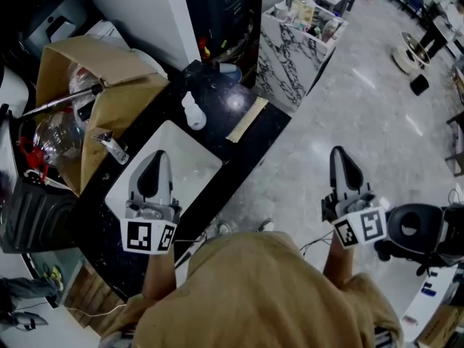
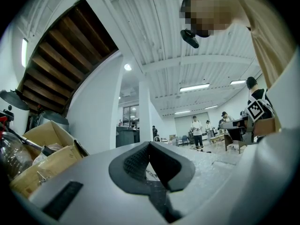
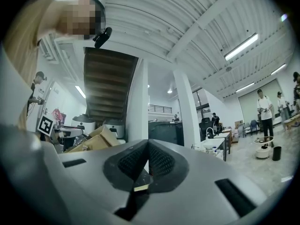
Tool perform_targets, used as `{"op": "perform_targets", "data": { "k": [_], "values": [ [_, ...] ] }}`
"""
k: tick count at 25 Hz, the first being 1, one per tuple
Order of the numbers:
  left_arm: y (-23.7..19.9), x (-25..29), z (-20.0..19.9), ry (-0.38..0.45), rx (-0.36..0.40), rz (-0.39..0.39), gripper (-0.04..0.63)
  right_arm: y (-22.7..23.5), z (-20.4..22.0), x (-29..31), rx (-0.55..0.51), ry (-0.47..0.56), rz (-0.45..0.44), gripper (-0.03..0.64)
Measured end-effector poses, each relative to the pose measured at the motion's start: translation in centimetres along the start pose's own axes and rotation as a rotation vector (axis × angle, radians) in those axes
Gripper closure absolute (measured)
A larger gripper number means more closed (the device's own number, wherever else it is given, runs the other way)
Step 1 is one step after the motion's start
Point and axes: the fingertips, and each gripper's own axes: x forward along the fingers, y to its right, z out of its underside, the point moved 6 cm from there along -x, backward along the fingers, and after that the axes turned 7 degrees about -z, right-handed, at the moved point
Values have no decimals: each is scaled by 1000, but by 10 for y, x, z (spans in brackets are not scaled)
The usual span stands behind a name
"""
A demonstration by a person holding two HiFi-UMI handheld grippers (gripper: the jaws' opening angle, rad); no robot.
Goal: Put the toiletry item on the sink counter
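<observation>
A small white bottle stands upright on the black sink counter, just beyond the far rim of the white basin. My left gripper hovers over the basin, pointing up and away, its jaws shut with nothing between them. In the left gripper view the left gripper points toward the ceiling and the room. My right gripper is held over the floor to the right of the counter, also shut and empty. The right gripper faces the room, and the bottle is hidden from both gripper views.
An open cardboard box with clear bottles sits at the counter's left, beside the faucet. A tan strip lies by the counter's edge. A marble cabinet holding several items stands beyond. People stand far off in the room.
</observation>
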Motion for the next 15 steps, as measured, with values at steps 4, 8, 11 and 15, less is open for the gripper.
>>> {"op": "perform_targets", "data": {
  "k": [4, 8, 11, 15],
  "values": [
    [6, 2, -1, -2, 1, -2, 592, 7, 1, 1, 3, 0, -5, 615],
    [9, 2, -2, -10, 8, -5, 591, 9, 4, 2, 17, 0, -12, 615],
    [10, 4, -2, -14, 8, -6, 591, 10, 6, 3, 23, 0, -12, 615],
    [10, 5, -1, -14, 8, -6, 591, 12, 7, 4, 25, 5, -13, 615]
  ]
}}
